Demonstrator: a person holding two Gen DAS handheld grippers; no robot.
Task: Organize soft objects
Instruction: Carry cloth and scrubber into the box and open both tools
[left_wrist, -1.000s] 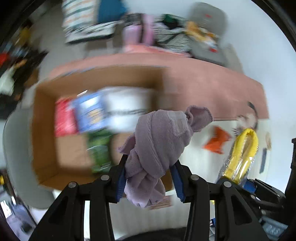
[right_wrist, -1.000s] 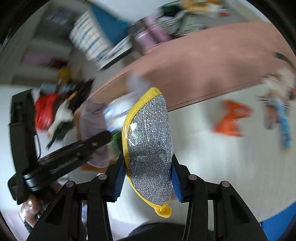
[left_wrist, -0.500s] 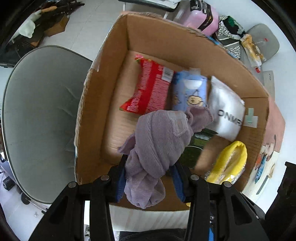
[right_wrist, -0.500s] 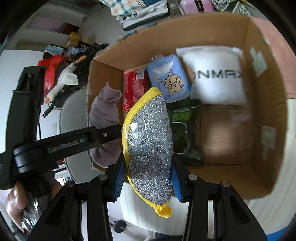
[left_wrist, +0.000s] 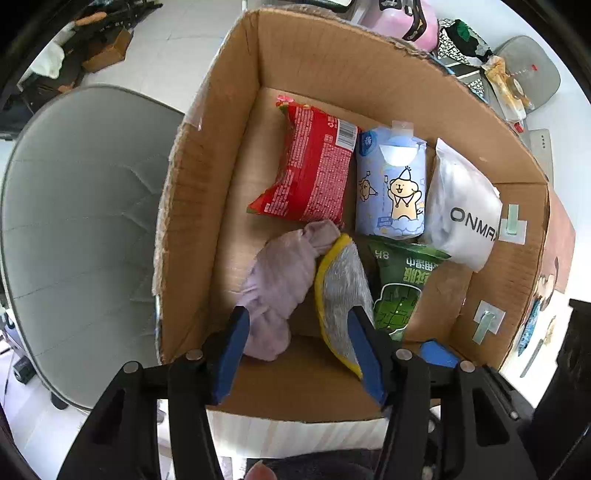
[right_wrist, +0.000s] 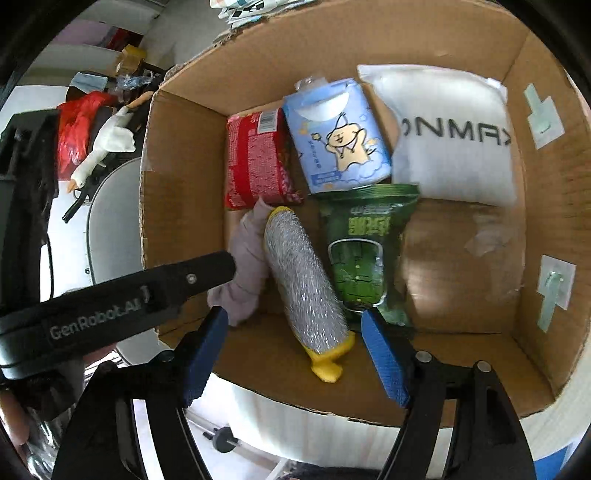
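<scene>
Lilac cloth: a crumpled lilac terry cloth lay on the floor of the open brown cardboard box, at its near left, one end touching the red packet.
Scrubber: a silver mesh scouring pad with yellow edging lay beside the lilac cloth and touched it along one side; its yellow tip pointed toward the near wall.
Left gripper: the left gripper stood with its jaws spread wide, gripping nothing; one blue pad lay against the lilac cloth, the other beside the scrubber's edge.
Right gripper: the right gripper was likewise spread wide and empty, its blue pads flanking the scrubber's near end without pressing it.
Red packet: a flat red printed snack packet lay at the far left of the box floor.
Blue pack: a pale blue tissue pack with a cartoon bear sat between the red packet and the white pouch.
White pouch: a white padded pouch with black lettering leaned in the far right corner.
Green bag: a dark green printed bag lay just right of the scrubber.
Chair: a grey padded seat stood outside the box, on its left.
</scene>
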